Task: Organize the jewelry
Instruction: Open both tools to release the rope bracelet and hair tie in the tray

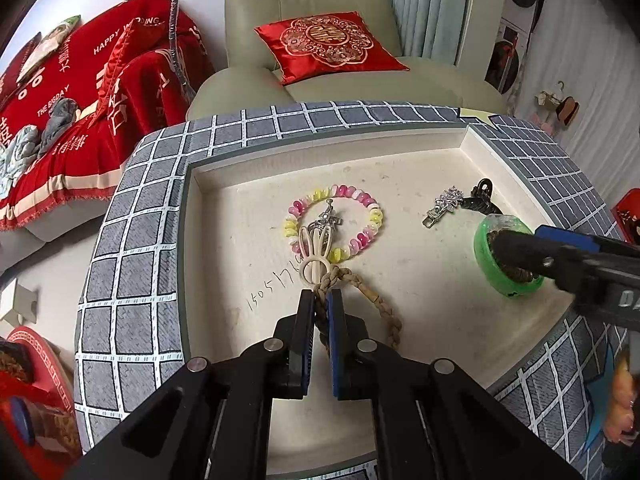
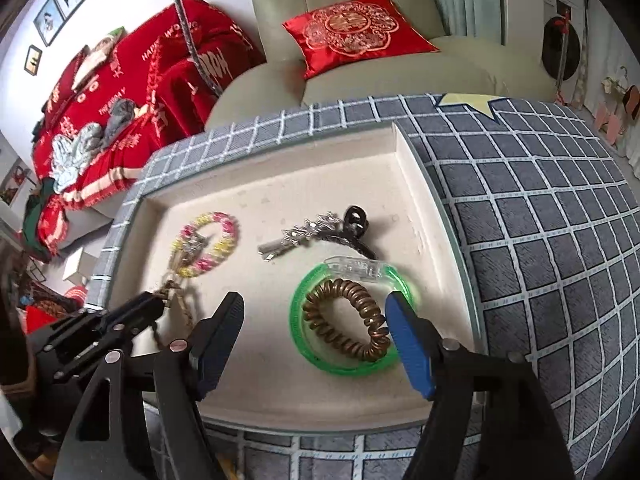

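- My left tool (image 1: pixel 320 300) is pressed together on the braided rope loop (image 1: pixel 380 304), pinching it near the knot in the white tray (image 1: pixel 224 216).
- My right tool (image 2: pixel 316 304) stands spread; the brown spiral hair tie (image 2: pixel 348 320) inside the green bangle (image 2: pixel 304 344) lies between its fingers, unpinched.
- Only the left view shows the bunny clip (image 1: pixel 316 252) and the writing on the tray floor.
- Only the right view shows the clear clasp (image 2: pixel 352 266) on the bangle.
- Both show the pink-yellow bead bracelet (image 1: pixel 360 200) and silver hair clip (image 1: pixel 444 204).
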Demonstrator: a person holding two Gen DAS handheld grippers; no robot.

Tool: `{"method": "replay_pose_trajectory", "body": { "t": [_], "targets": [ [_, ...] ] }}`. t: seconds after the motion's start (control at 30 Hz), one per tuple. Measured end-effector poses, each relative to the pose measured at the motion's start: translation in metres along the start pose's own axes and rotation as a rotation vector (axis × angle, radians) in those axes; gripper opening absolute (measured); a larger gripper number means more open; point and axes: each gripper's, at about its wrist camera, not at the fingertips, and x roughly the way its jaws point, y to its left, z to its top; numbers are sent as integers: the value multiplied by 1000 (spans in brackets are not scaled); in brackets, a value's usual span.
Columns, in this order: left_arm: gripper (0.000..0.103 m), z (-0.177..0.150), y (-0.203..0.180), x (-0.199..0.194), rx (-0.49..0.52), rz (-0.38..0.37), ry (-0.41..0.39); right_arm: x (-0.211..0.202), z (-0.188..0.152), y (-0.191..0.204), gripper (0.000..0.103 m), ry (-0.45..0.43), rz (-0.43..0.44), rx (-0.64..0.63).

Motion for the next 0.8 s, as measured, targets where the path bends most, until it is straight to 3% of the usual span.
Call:
{"method": "replay_pose_trajectory", "body": {
  "t": [0.8],
  "targets": [
    [22, 1, 2, -16, -45, 6, -56, -49, -18, -11, 79, -65, 39, 59]
  ]
}}
